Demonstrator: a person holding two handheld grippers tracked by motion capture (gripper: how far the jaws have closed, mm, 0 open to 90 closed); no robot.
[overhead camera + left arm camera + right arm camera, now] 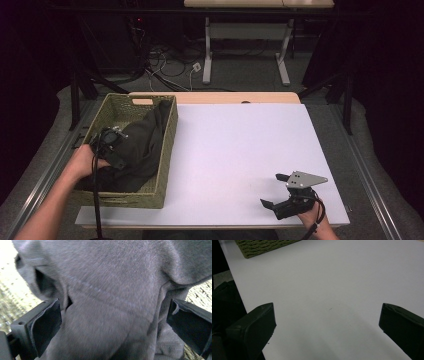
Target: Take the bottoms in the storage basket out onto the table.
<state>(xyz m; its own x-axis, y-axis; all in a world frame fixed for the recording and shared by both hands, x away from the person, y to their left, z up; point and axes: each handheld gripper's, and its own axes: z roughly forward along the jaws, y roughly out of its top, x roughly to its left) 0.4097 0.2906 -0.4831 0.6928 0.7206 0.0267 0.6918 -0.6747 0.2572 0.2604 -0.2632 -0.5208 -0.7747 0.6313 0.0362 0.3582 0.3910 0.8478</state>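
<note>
Covering the table (240, 150), white sheet, dark room

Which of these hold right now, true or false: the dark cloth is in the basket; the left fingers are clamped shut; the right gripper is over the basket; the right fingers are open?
1. The dark cloth lies in the woven basket. True.
2. The left gripper has its fingers clamped shut. False: they stand wide apart with cloth between them.
3. The right gripper is over the basket. False: it is over the bare white table, near its front right.
4. The right fingers are open. True.
</note>
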